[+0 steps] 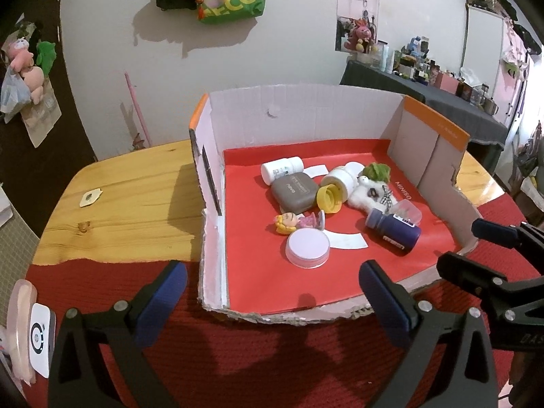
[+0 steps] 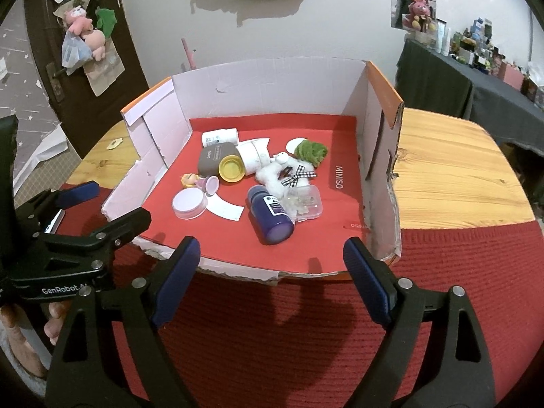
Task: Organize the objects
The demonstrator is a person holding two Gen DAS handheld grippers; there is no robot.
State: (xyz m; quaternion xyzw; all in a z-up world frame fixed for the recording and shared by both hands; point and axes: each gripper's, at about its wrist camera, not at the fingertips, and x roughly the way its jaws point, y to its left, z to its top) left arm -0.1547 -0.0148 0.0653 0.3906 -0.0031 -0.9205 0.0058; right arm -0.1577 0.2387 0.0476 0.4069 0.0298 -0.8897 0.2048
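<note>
An open cardboard box (image 1: 306,108) (image 2: 272,78) with a red floor holds several small things: a purple bottle (image 1: 394,231) (image 2: 270,217), a round pink lid (image 1: 307,248) (image 2: 189,204), a grey case (image 1: 294,192) (image 2: 214,158), a yellow-capped white bottle (image 1: 335,187) (image 2: 238,165), a small doll (image 1: 295,221) (image 2: 200,182), a white plush (image 1: 369,195) (image 2: 282,173) and a clear plastic case (image 2: 307,204). My left gripper (image 1: 272,289) is open and empty before the box's torn front edge. My right gripper (image 2: 272,261) is open and empty there too, to the right of the left one.
The box stands on a wooden table (image 1: 129,197) (image 2: 452,176) partly covered by a red knit cloth (image 1: 272,357) (image 2: 289,333). A small tag (image 1: 89,198) lies on the wood at left. A white device (image 1: 39,336) sits at the cloth's left edge.
</note>
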